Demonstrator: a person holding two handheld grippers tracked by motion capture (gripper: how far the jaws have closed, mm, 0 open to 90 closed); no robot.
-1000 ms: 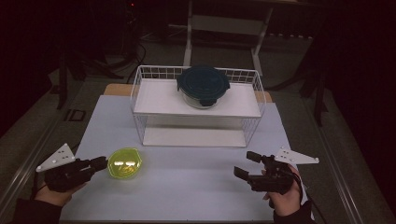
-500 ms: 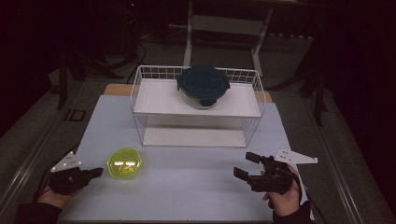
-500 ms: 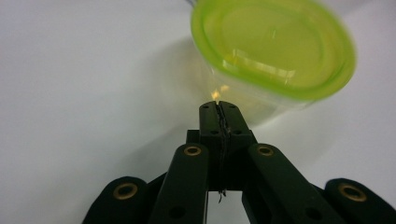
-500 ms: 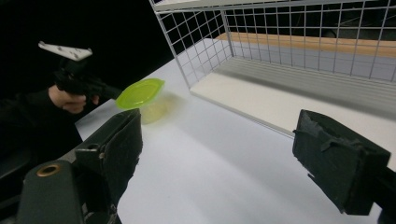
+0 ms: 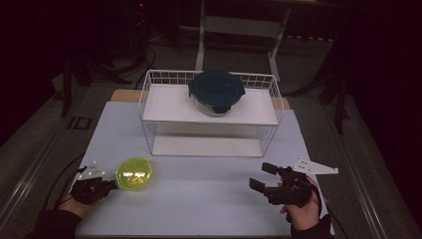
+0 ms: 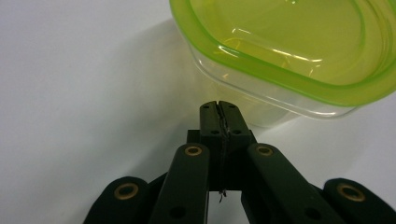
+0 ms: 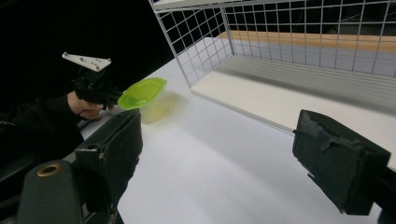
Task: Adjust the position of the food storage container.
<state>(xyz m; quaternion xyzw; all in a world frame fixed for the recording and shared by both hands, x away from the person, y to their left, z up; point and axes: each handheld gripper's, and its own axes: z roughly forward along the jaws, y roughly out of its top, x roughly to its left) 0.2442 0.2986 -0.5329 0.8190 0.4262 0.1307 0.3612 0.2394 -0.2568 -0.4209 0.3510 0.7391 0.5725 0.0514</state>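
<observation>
We see in the left gripper view the left gripper (image 6: 219, 108) closed, empty, beside the lime-lidded clear plastic container (image 6: 289, 51). High view: right gripper (image 5: 264, 178) open, empty; white wire rack (image 5: 149, 124) behind the container.

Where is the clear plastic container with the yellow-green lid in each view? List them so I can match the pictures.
High view: the clear plastic container with the yellow-green lid sits lower left on the table, at the left gripper.
Left gripper view: upper right, just beyond the shut jaws.
Right gripper view: left of centre, beside the hand.
Shared landmark: the white wire rack.
</observation>
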